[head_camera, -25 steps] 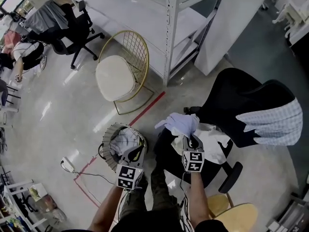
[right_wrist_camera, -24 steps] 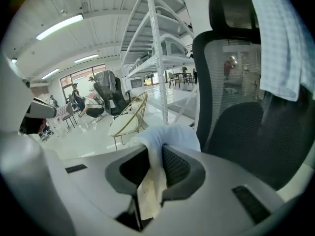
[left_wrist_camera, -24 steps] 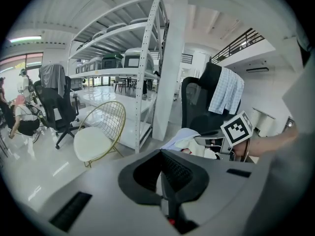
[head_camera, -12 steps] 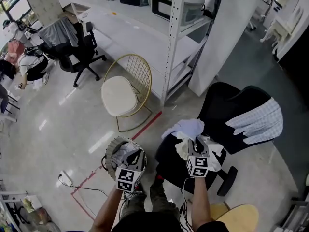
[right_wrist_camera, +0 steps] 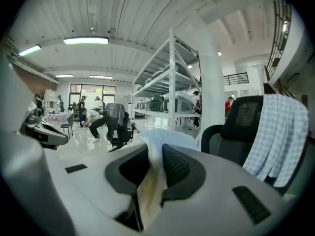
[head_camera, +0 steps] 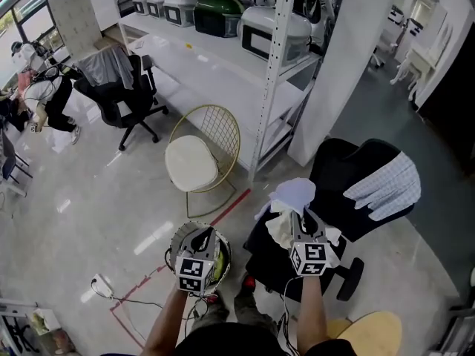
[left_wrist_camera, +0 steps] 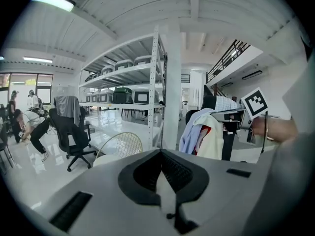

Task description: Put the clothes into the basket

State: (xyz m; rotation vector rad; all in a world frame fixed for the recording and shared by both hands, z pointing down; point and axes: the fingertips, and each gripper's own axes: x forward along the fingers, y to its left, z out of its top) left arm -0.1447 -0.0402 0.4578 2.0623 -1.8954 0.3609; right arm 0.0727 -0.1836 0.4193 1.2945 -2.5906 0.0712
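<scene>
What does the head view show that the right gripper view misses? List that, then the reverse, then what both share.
Head view only: the basket on the floor, the gold wire chair and the red floor tape.
Right gripper view only: the ceiling lamp, and a close look at the right claw clamped shut on fabric.
Both: the white cloth it holds, the checked shirt draped on the black chair, and the shelf rack.
</scene>
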